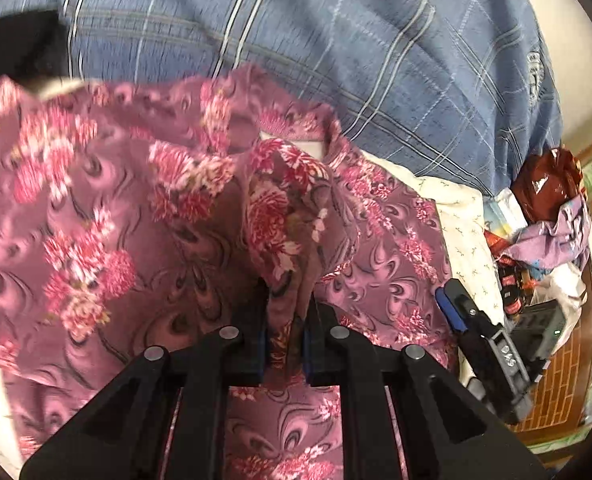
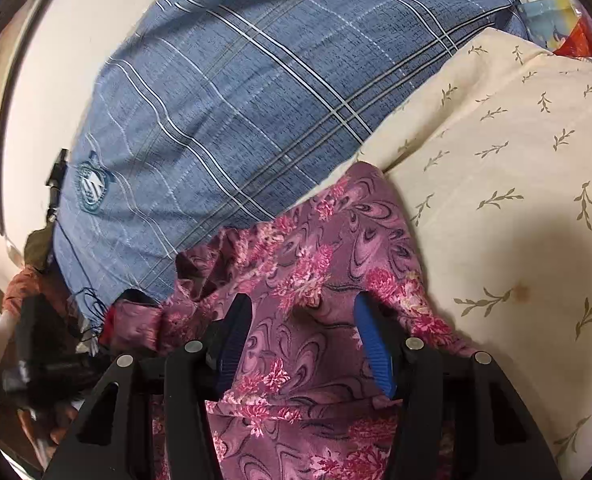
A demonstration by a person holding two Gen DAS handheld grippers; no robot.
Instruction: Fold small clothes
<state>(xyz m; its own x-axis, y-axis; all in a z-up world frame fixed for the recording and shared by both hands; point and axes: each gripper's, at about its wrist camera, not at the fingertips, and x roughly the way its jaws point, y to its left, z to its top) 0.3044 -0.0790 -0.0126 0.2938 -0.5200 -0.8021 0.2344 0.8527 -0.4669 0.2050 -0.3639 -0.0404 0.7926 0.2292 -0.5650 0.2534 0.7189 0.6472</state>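
Observation:
A purple garment with pink flowers lies spread over the bed, blurred on its left side in the left wrist view. My left gripper is shut on a raised fold of it, and the cloth hangs up between the pads. In the right wrist view the same garment lies under my right gripper. Its blue-padded fingers stand apart on the cloth, and the right tip is partly covered by a ridge of fabric. The right gripper also shows at the garment's right edge.
A blue plaid cloth lies behind the garment. A cream sheet with leaf print lies to the right. A shiny brown bag and mixed clutter sit at the far right. A dark blurred device sits low on the left.

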